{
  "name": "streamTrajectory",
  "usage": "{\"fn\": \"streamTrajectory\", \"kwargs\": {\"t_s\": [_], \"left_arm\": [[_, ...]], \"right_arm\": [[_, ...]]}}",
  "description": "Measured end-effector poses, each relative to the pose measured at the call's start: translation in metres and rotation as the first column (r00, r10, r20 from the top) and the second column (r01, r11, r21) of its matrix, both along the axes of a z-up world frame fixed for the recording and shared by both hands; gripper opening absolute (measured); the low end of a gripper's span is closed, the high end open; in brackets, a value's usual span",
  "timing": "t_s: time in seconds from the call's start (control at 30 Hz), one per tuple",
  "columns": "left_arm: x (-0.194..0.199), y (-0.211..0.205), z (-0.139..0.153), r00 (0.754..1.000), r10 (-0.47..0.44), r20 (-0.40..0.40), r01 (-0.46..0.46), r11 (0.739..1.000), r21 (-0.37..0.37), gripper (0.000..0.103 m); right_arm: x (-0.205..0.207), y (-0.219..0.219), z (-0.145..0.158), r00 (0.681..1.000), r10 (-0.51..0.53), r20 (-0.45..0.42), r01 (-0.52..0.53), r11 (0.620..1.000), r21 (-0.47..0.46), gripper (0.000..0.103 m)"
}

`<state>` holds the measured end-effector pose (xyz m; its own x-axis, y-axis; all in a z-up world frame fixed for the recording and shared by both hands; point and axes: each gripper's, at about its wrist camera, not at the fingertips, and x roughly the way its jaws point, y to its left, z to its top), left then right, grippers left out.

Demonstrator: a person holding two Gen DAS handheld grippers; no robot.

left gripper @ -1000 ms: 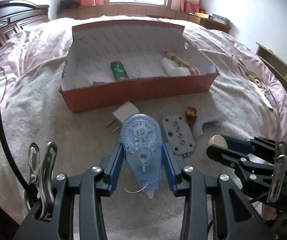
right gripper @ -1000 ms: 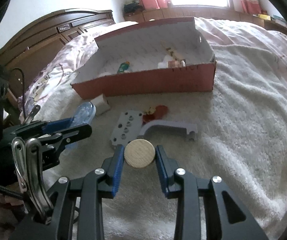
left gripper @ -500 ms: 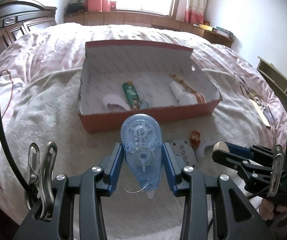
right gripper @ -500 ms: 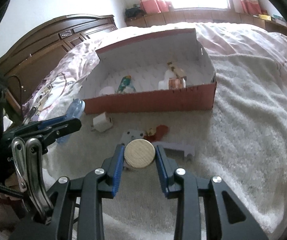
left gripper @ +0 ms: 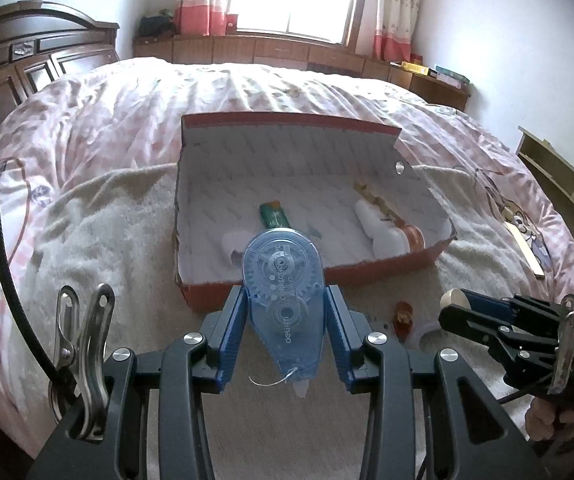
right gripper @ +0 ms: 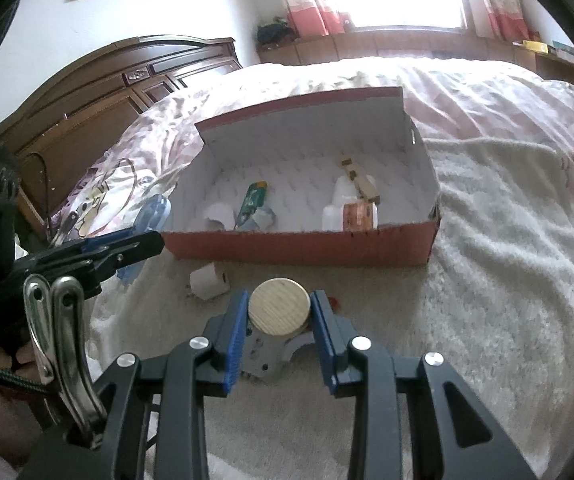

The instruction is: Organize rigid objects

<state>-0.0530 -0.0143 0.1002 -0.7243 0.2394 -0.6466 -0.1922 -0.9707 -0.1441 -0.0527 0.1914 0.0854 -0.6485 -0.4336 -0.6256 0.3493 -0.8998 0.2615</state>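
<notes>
Both hands had risen toward the red box (left gripper: 387, 270): left gripper (left gripper: 285, 334) clamped on correction tape (left gripper: 283, 296), right gripper (right gripper: 279, 320) clamped on wooden disc (right gripper: 279, 306), both ready for deposit.

Left gripper (left gripper: 285, 322) jaws clamp a correction tape dispenser (left gripper: 285, 300); right gripper (right gripper: 279, 320) jaws clamp a wooden disc (right gripper: 279, 312).

— Correction tape (left gripper: 283, 292): clear blue plastic, glossy and smooth. Wooden disc (right gripper: 279, 306): pale raw wood, matt, with fine grain.

— Box (right gripper: 299, 248): cardboard, matt red outside, white printed paper inside. Blanket (right gripper: 507, 280): cream cloth, rough and fluffy.

— Ribbed blue plastic on the jaws, matt black plastic behind. Clip (left gripper: 81, 344): shiny bare metal. Headboard (right gripper: 127, 80): dark polished wood.
</notes>
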Motion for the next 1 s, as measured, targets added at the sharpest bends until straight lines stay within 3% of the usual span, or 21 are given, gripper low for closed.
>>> {"fn": "streamTrajectory", "kwargs": {"t_s": [0.6, 1.0], "left_arm": [[-0.064, 0.006, 0.000, 1.000, 0.016, -0.001, -0.016, 1.000, -0.016, 0.040], [-0.114, 0.008, -0.010, 0.998, 0.048, 0.046, -0.046, 0.998, -0.045, 0.040]], "right_arm": [[-0.061, 0.002, 0.023, 0.997, -0.043, -0.058, 0.047, 0.996, 0.078, 0.033], [-0.124, 0.013, 0.020, 0.993, -0.117, -0.034, 0.119, 0.988, 0.097, 0.033]]}}
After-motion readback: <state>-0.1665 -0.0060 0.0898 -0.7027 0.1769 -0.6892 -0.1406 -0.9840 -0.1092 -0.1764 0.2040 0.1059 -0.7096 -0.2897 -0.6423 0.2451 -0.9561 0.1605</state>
